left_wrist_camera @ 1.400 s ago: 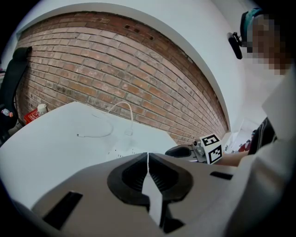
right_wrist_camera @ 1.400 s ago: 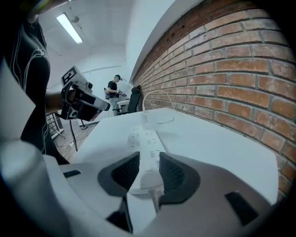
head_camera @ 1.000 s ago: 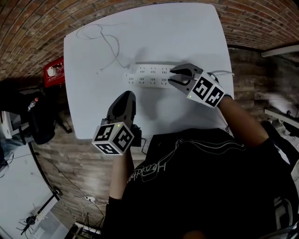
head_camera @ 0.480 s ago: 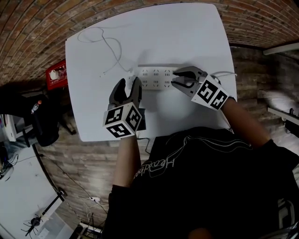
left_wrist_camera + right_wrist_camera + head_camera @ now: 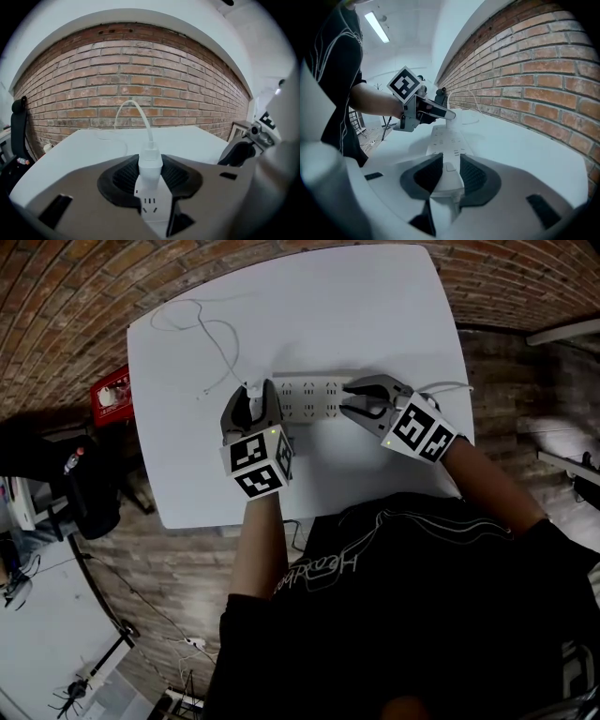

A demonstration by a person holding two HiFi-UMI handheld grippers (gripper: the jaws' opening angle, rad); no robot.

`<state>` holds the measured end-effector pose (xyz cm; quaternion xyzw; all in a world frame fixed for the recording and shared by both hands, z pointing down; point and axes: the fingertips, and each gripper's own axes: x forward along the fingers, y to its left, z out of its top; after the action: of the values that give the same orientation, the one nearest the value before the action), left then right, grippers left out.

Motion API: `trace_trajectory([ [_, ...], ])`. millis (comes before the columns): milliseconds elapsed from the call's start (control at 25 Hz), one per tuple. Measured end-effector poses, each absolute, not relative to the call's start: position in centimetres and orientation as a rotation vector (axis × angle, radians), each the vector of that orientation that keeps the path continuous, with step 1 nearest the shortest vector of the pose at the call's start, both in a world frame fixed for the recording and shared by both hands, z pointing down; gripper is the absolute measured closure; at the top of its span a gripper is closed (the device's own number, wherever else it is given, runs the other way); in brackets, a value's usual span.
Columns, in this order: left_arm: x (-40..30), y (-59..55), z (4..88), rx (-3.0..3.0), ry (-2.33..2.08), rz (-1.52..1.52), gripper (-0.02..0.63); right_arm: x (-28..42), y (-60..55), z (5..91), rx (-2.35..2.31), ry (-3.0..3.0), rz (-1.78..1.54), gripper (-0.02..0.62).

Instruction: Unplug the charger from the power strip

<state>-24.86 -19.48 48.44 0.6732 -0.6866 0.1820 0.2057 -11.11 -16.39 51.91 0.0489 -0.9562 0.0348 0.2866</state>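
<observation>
A white power strip [image 5: 314, 399] lies across the white table [image 5: 375, 315]. The white charger [image 5: 251, 390] stands plugged into its left end, and its thin cable [image 5: 220, 334] curls away to the far left. My left gripper [image 5: 251, 403] straddles the charger [image 5: 150, 171]. Its jaws are closing, and both pads lie against the charger's sides. My right gripper [image 5: 361, 397] is shut on the strip's right end [image 5: 446, 140], the pads pressed on both sides beside the switch.
A red box [image 5: 111, 385] sits on the floor left of the table. A brick wall [image 5: 140, 93] rises behind the table's far edge. The strip's own cord [image 5: 450, 385] runs off the right edge. A black chair [image 5: 80, 484] stands at the left.
My left gripper moved from the table's near edge up to the strip's left end, opened wide on the way, and has narrowed around the charger. The right gripper stayed on the strip.
</observation>
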Motion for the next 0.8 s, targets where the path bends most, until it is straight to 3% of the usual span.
trace_trajectory([
  [800,-24.93,-19.56,48.21,1.872,-1.911,0.569,0.474,-11.15,-16.72,51.91,0.154,-2.554,0.114,0.528],
])
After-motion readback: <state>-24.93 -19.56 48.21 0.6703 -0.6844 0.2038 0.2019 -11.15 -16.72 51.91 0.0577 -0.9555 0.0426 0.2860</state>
